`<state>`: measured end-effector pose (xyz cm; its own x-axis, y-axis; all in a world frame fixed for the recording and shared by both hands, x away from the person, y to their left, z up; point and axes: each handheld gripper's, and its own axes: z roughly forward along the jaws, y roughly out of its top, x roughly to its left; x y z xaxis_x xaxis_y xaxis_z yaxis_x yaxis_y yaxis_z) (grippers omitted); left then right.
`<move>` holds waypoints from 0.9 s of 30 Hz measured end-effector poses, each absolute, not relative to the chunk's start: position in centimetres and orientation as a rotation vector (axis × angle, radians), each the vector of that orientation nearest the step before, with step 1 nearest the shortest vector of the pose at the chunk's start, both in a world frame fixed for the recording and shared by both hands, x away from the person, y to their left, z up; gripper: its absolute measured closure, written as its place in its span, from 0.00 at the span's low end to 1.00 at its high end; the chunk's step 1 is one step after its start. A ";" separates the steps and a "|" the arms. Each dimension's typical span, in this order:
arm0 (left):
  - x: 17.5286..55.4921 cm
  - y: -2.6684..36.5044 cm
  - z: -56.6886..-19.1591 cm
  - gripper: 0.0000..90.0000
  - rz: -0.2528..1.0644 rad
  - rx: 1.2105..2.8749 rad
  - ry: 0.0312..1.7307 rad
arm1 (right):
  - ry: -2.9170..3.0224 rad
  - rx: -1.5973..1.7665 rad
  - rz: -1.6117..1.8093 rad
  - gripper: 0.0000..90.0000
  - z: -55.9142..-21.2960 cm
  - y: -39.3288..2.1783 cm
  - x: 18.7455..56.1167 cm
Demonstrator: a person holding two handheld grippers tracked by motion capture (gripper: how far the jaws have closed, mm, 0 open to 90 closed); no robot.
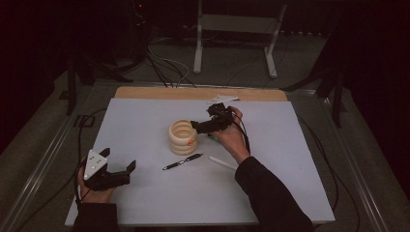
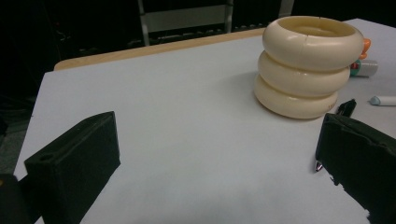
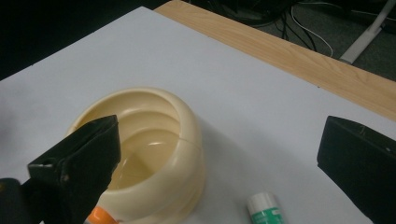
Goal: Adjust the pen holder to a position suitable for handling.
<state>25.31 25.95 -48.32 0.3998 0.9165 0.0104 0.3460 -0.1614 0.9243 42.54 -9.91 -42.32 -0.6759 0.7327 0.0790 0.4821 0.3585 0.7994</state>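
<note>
A cream holder made of three stacked rings (image 1: 183, 136) stands near the middle of the white table top (image 1: 145, 116). My right gripper (image 1: 205, 119) hovers at its right side, open wide; in the right gripper view (image 3: 215, 140) one jaw hangs over the holder's (image 3: 154, 140) hollow and the other stands off over the table, with nothing held. A small orange piece (image 1: 191, 142) sits at the holder's base. A green-and-white glue stick (image 3: 266, 210) lies beside it. My left gripper (image 1: 118, 159) rests open at the front left, empty (image 2: 215, 140).
A black pen (image 1: 182, 161) and a white stick (image 1: 222, 163) lie in front of the holder. A white scrap (image 1: 222, 99) sits at the wooden far edge (image 1: 193, 93). Cables and a metal frame (image 1: 237, 29) are on the floor beyond.
</note>
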 end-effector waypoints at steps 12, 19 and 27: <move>25.5 26.0 -48.4 0.00 0.759 1.710 1.121 | 2.336 1.018 1.172 0.00 -41.9 -11.6 42.4; 25.4 26.2 -48.5 0.00 0.765 1.706 1.127 | 2.337 1.009 1.146 0.00 -42.1 -12.8 42.4; 25.1 26.5 -48.7 0.00 0.761 1.704 1.135 | 2.335 1.020 1.115 0.00 -42.3 -14.6 42.8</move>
